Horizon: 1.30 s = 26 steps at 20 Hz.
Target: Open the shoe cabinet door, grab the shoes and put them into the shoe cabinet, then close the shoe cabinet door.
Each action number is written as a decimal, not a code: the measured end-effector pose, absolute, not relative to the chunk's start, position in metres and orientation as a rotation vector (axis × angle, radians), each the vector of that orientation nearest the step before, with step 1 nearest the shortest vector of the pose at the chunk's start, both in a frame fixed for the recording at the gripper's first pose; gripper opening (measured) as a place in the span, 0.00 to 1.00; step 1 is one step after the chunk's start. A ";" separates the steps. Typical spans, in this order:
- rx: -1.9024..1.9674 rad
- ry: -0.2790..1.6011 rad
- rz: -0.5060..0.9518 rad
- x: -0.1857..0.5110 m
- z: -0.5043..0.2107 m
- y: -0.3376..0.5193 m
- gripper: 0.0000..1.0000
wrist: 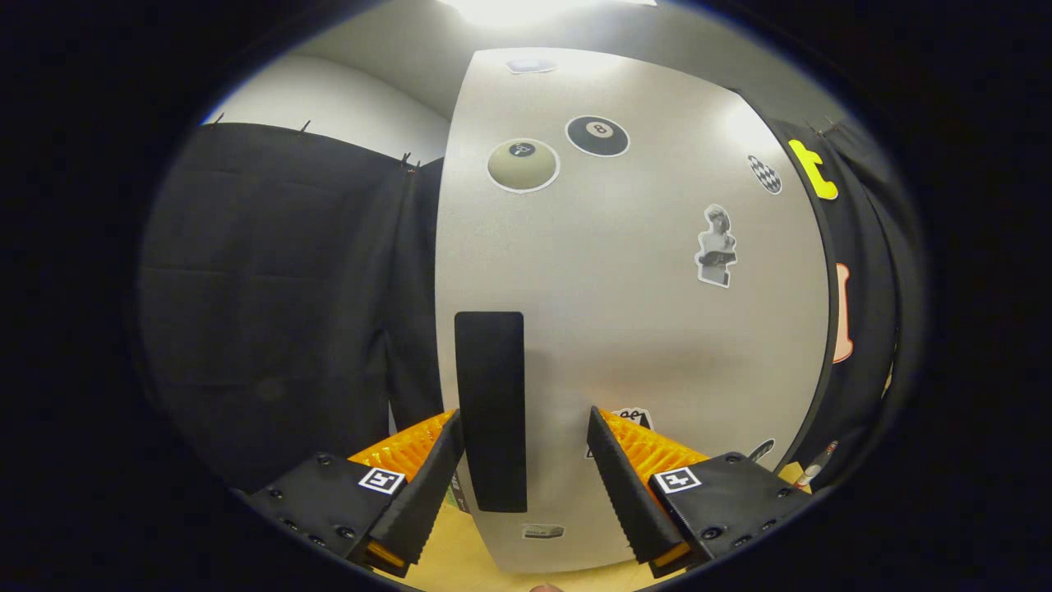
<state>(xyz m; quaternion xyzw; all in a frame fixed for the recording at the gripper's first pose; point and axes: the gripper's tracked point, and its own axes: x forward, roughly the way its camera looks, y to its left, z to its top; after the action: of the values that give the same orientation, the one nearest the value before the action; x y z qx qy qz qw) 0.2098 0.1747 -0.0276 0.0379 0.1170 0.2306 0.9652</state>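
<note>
Gripper (524, 423): two black ribbed fingers (427, 485) on orange mounts, each carrier bearing a small square marker; jaws spread wide, holding nothing. The left fingertip sits at the door's left edge, just beside the handle; the right fingertip lies in front of the door's face, well right of the handle. Whether either tip touches the door cannot be told.

Shoe cabinet door (641, 329): pale grey, matte panel, upright, just ahead of the fingers. Whether it is fully shut cannot be told.

Handle (491, 411): black vertical bar near the door's left edge, between the fingers, closer to the left one.

Stickers on the door: a cream ball (523, 164) and a black ball (597, 136) high up, a small chequered oval (764, 174) to the far right, a grey bust figure (716, 247) at mid-height, small labels low down.

Surroundings: black cloth wall (279, 288) to the left and right of the cabinet; light wooden floor (468, 559) under the fingers; white wall (329, 99) above the cloth, far left.
</note>
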 end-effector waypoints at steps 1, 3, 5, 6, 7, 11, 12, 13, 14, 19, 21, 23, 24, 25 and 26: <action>0.079 0.240 0.457 0.213 -0.029 0.177 0.94; 0.081 0.247 0.426 0.216 -0.029 0.174 0.95; 0.091 0.239 0.418 0.211 -0.024 0.172 0.96; 0.089 0.236 0.418 0.204 -0.021 0.168 0.96; 0.079 0.233 0.412 0.194 -0.019 0.159 0.96; 0.017 0.170 0.361 0.151 -0.009 0.106 0.95; 0.007 0.163 0.351 0.142 -0.007 0.091 0.95; 0.004 0.158 0.334 0.134 -0.006 0.076 0.95; 0.003 0.151 0.319 0.127 -0.004 0.061 0.95; -0.025 0.098 0.196 0.096 0.001 -0.015 0.95; -0.032 0.094 0.157 0.085 0.000 -0.040 0.95; -0.048 0.105 0.116 0.082 -0.009 -0.062 0.95; -0.054 0.114 0.099 0.076 -0.012 -0.073 0.95; -0.054 0.116 0.083 0.070 -0.013 -0.084 0.95; -0.054 0.117 0.067 0.065 -0.014 -0.092 0.95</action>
<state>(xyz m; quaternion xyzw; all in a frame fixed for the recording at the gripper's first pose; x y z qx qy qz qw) 0.0646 -0.0922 -0.0140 -0.0268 0.0585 0.0336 0.9974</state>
